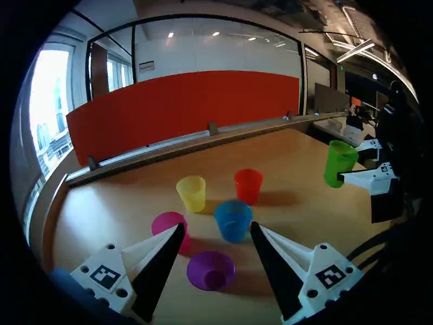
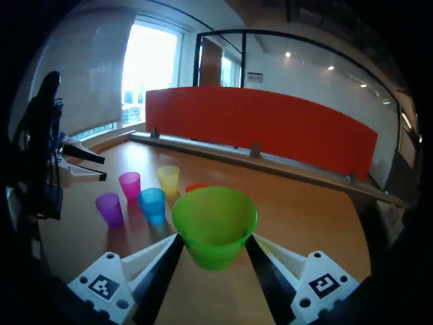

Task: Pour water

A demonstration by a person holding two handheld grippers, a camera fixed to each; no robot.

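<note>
5 cups (image 1: 233, 219) clustered on the table (image 1: 303, 157), likely pour targets; right gripper (image 2: 214, 236) pinches green cup (image 2: 215, 216) upright against spills, left gripper (image 1: 217, 224) wide, empty.

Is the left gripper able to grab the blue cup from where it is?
Probably yes. The left gripper is open and empty, and the blue cup stands just ahead of its fingertips. The purple cup sits nearer, between the fingers, so it might get bumped.
</note>
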